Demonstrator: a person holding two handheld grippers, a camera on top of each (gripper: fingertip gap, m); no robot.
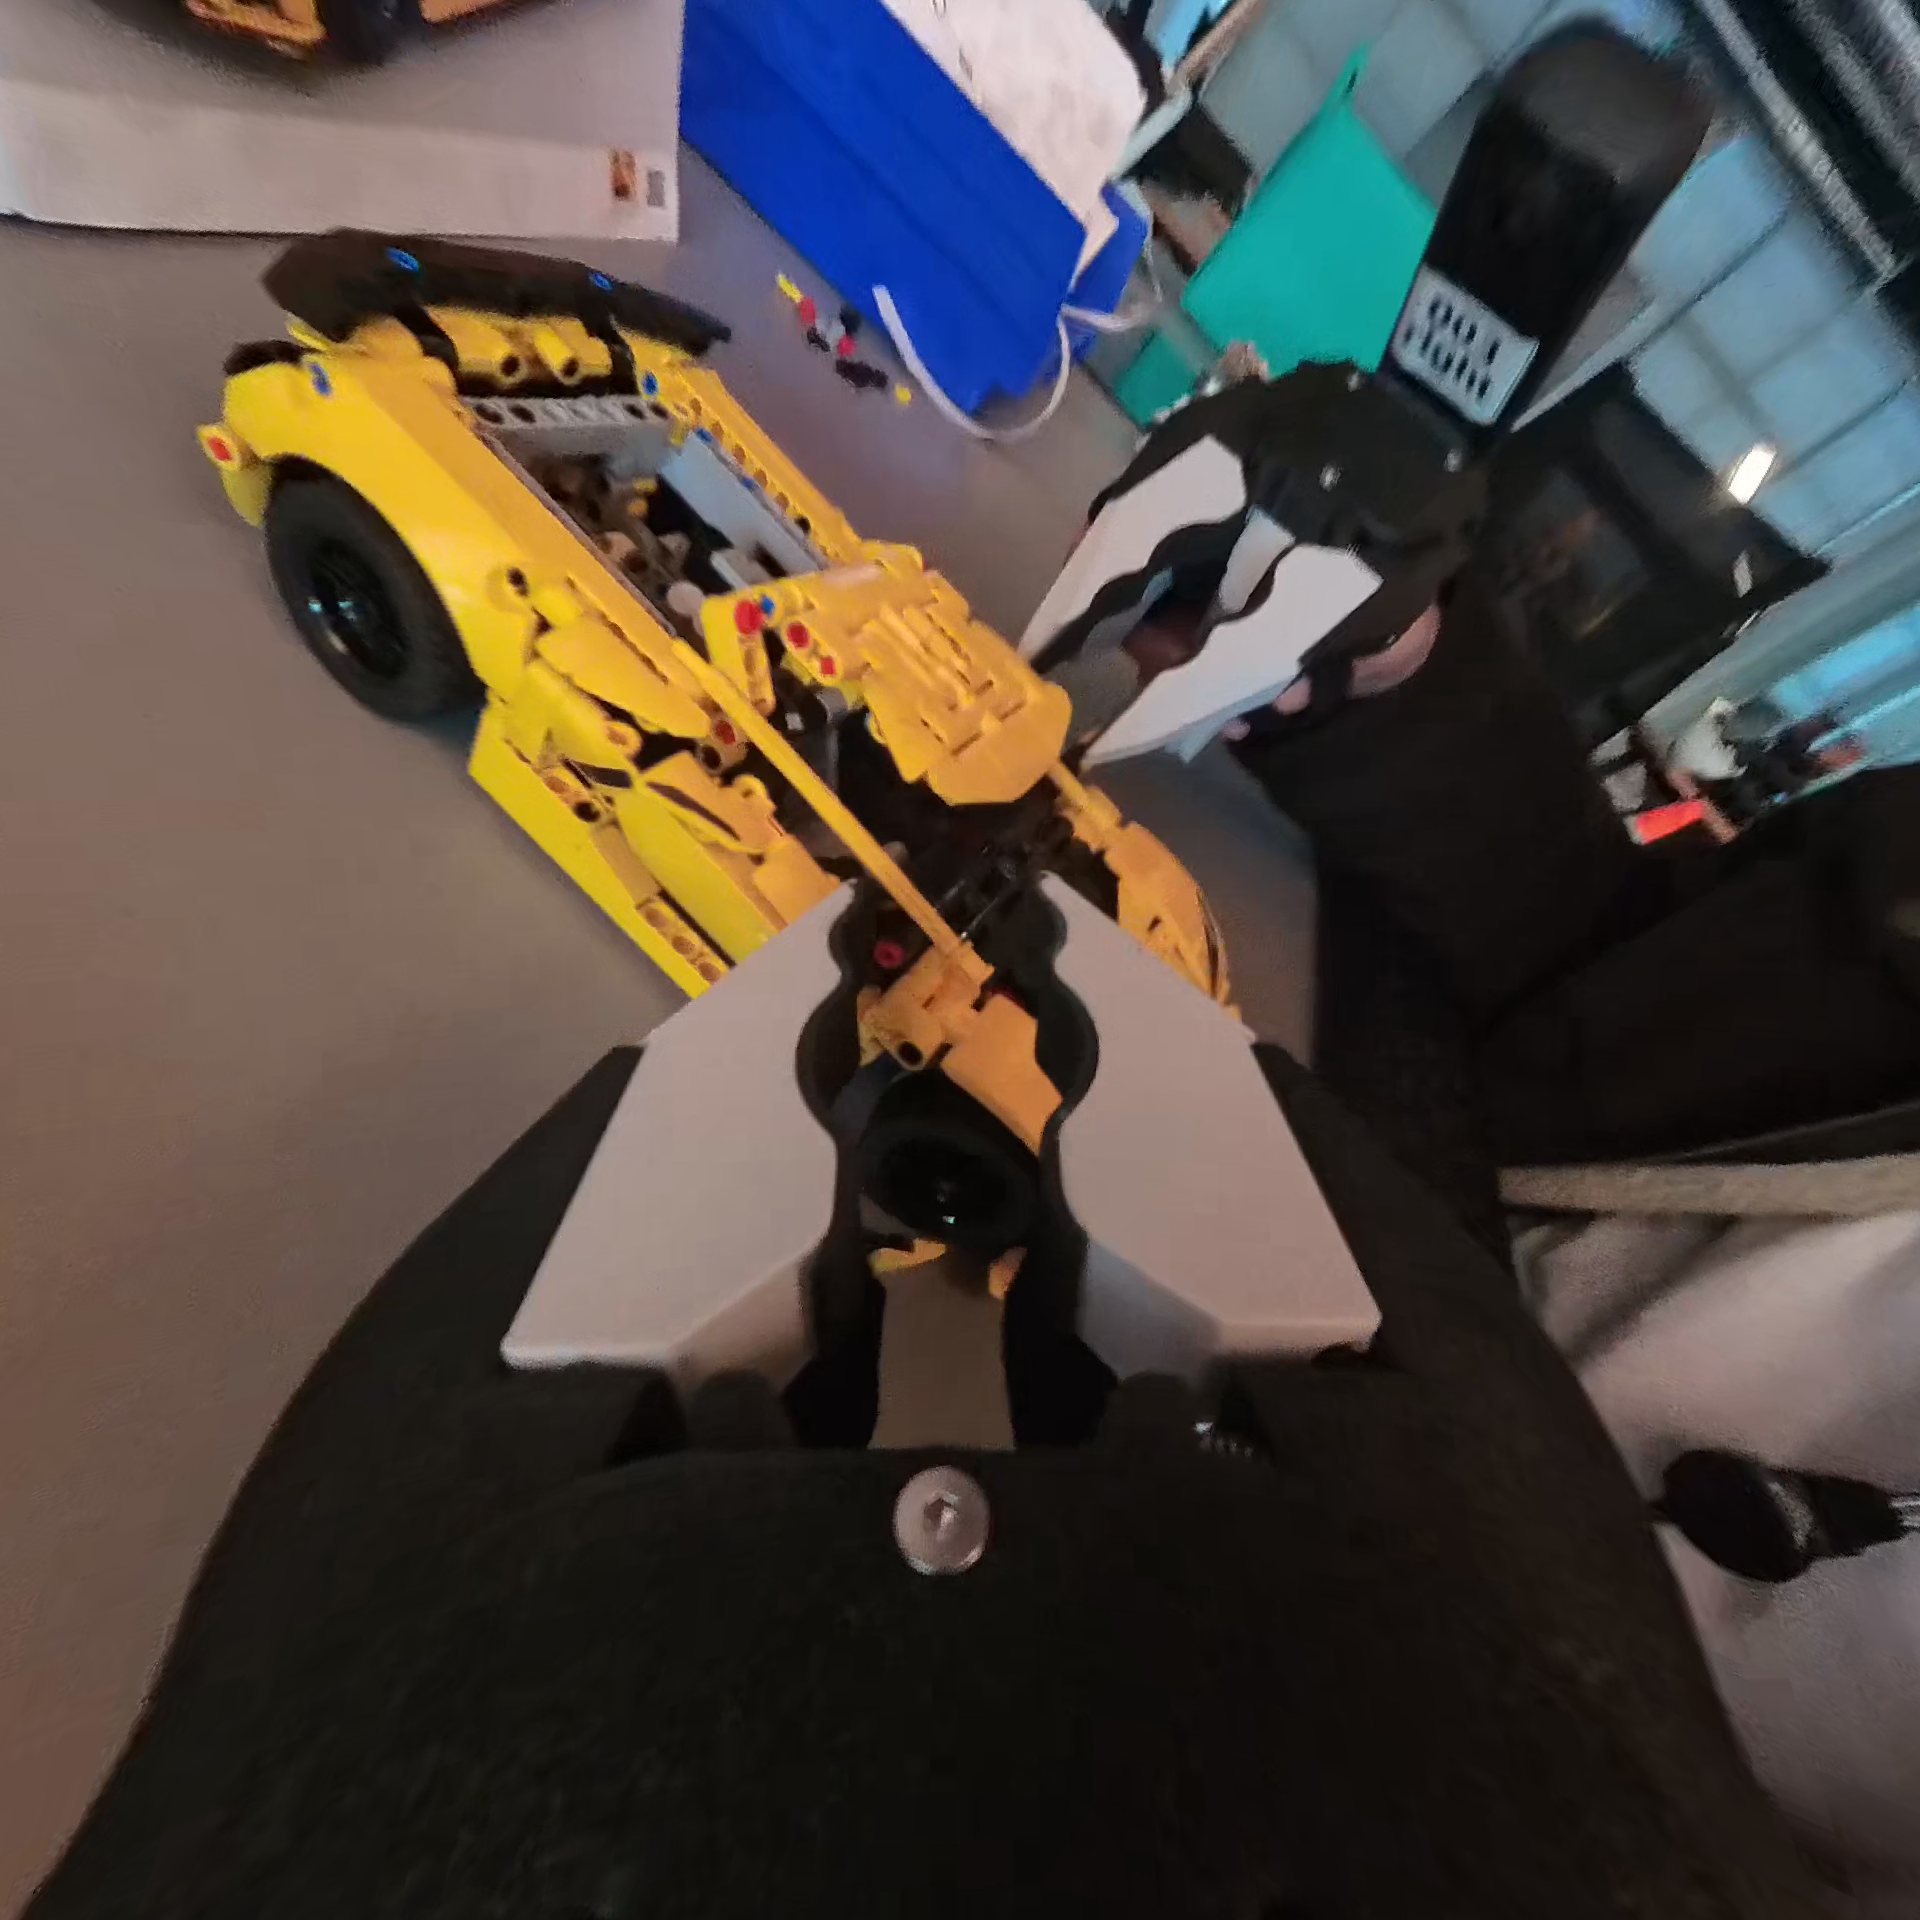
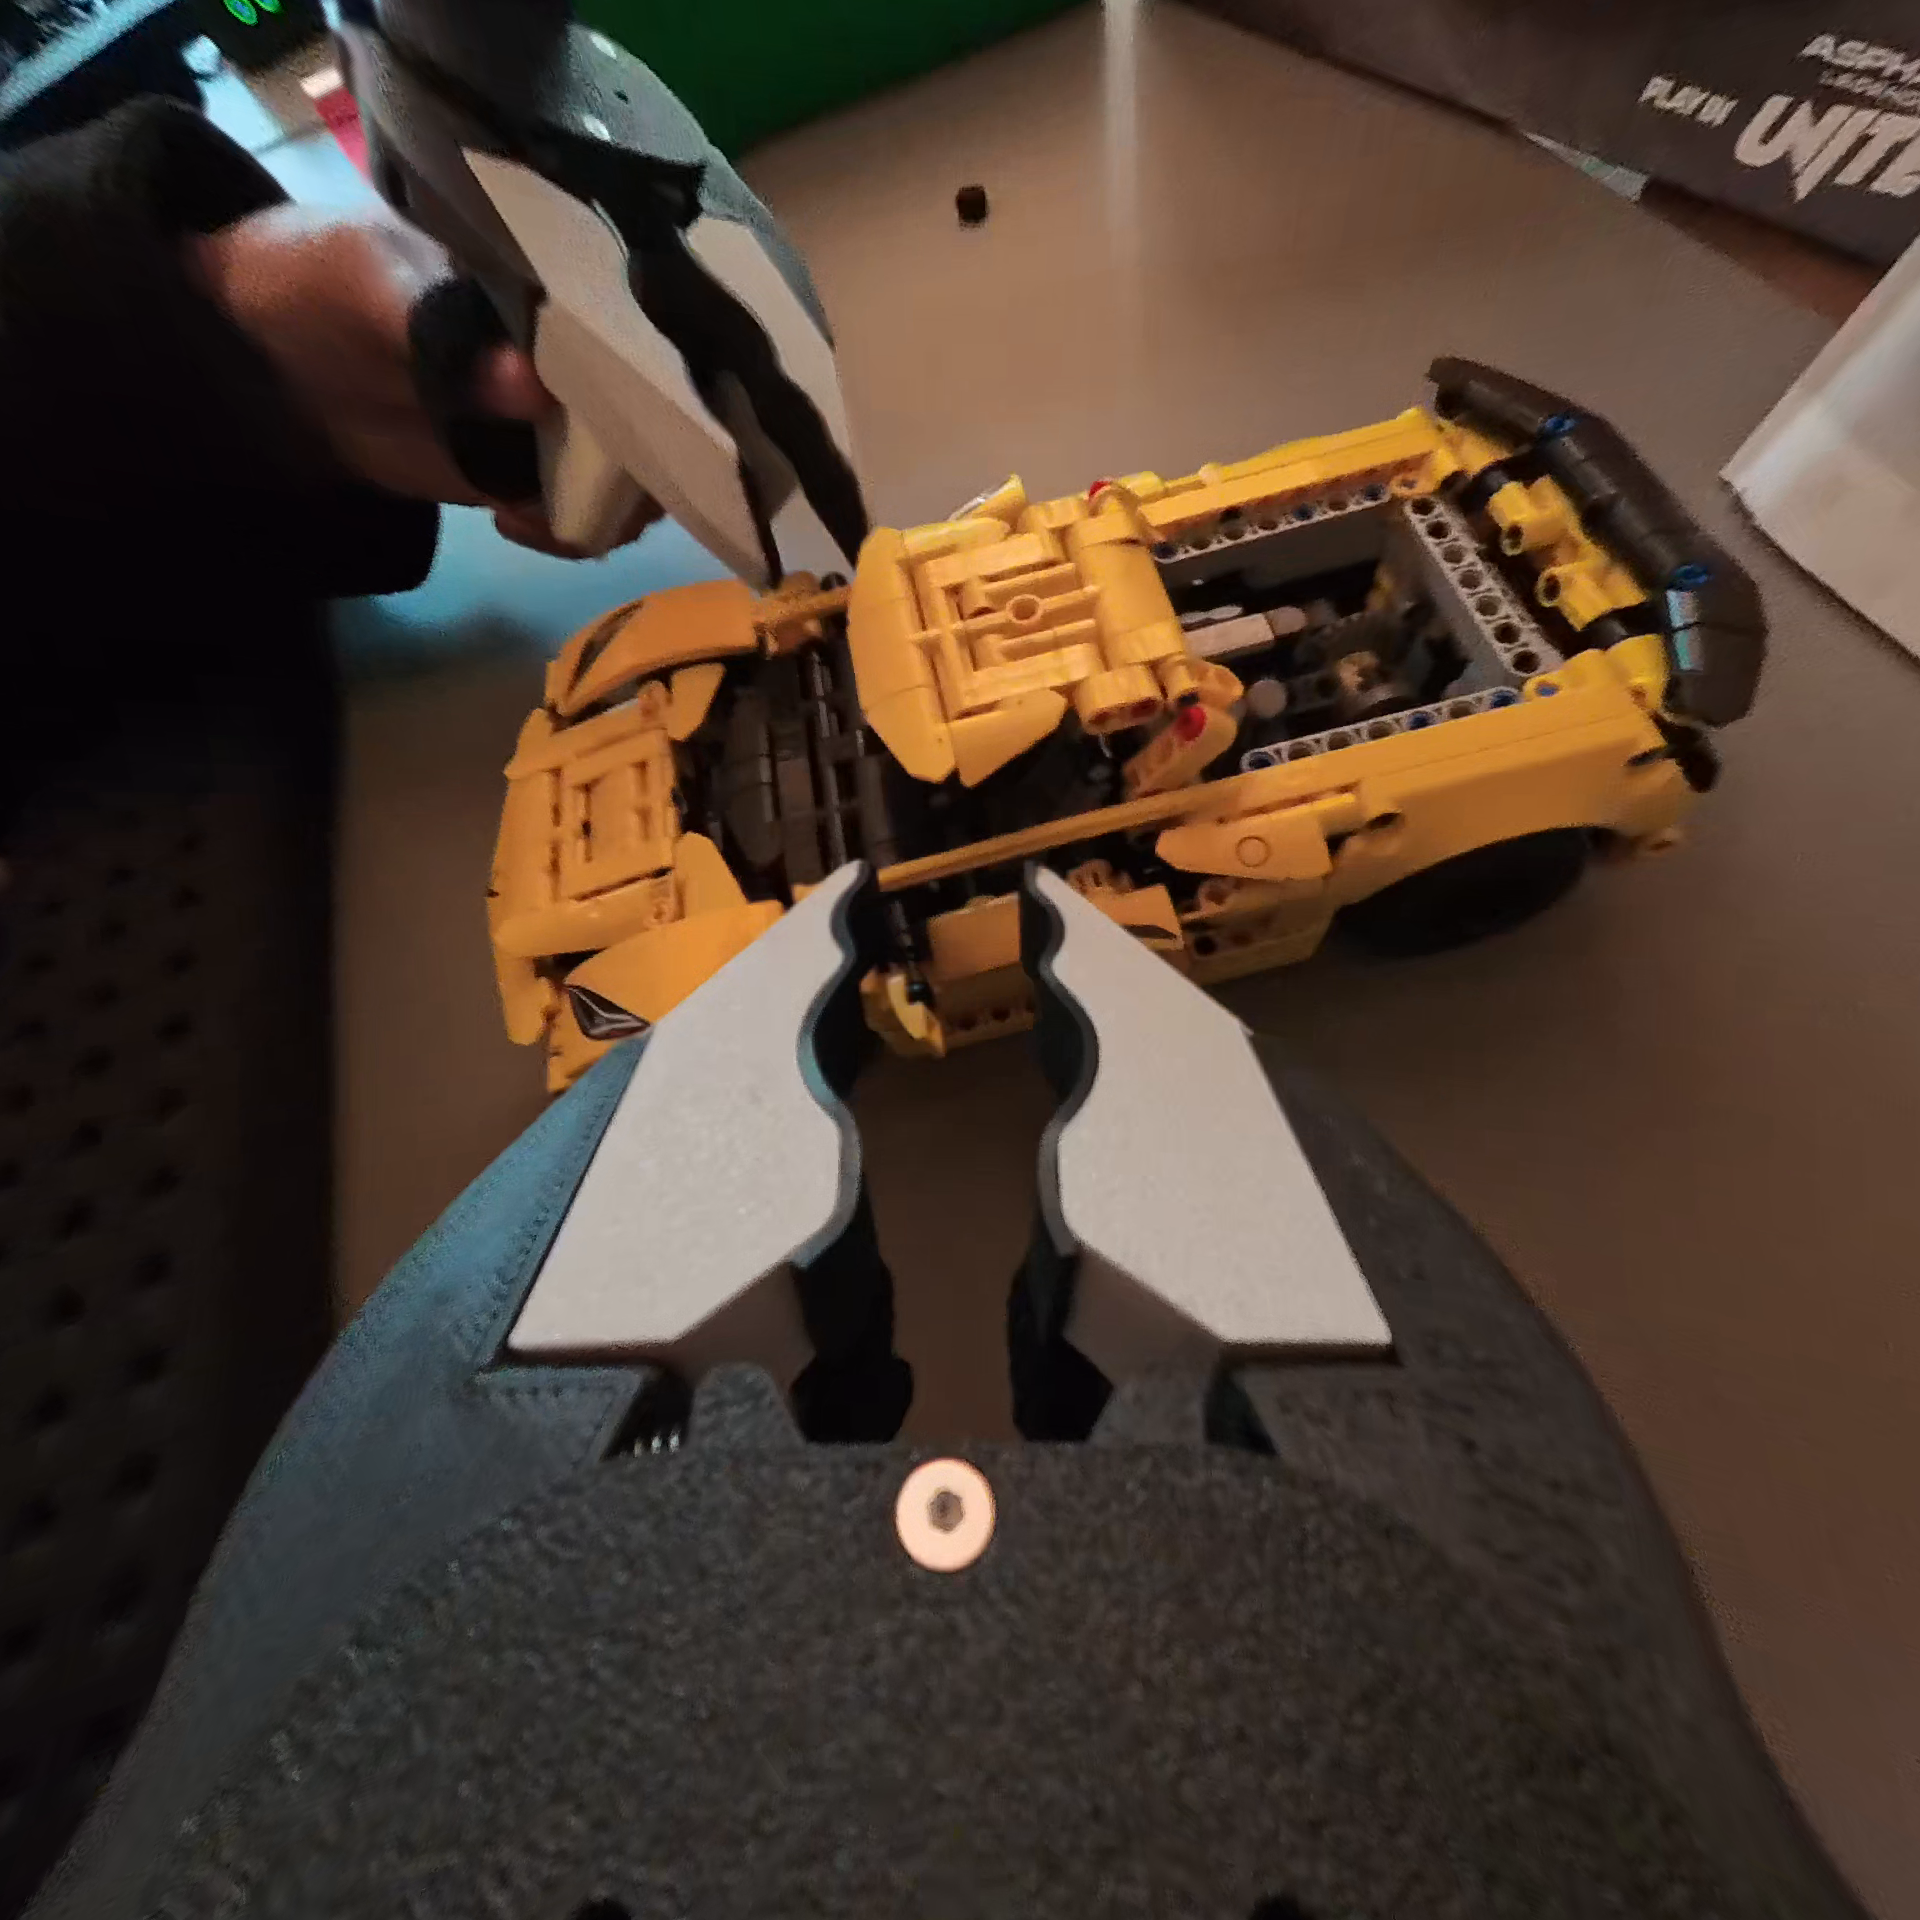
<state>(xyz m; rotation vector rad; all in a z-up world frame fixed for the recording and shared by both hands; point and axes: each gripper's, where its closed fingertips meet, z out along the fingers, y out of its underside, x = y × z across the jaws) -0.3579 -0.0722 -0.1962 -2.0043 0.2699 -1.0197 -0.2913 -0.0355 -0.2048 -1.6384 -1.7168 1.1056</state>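
A yellow brick-built sports car [image 1: 436,488] with a black rear wing stands on the grey table; it also shows in the right wrist view [image 2: 1351,790]. Its roof panel [image 2: 997,634] is tilted up over the open cabin. My left gripper [image 1: 951,904] is closed around the car's front fender, just above the front wheel and at the foot of a thin yellow rod [image 1: 821,800]. It also shows in the right wrist view [image 2: 816,556]. My right gripper [image 2: 945,878] is open, its tips straddling the side rod [image 2: 1039,836] by the door. The left wrist view shows it [image 1: 1070,701] beside the roof.
A blue box [image 1: 883,166], a paper sheet [image 1: 312,166] and several small loose pieces [image 1: 842,343] lie beyond the car. A dark printed box [image 2: 1714,114], a white sheet [image 2: 1849,447] and a small black piece [image 2: 969,203] lie on the table [image 2: 1455,1247]. My hands' fingertips stand some 9 cm from each other.
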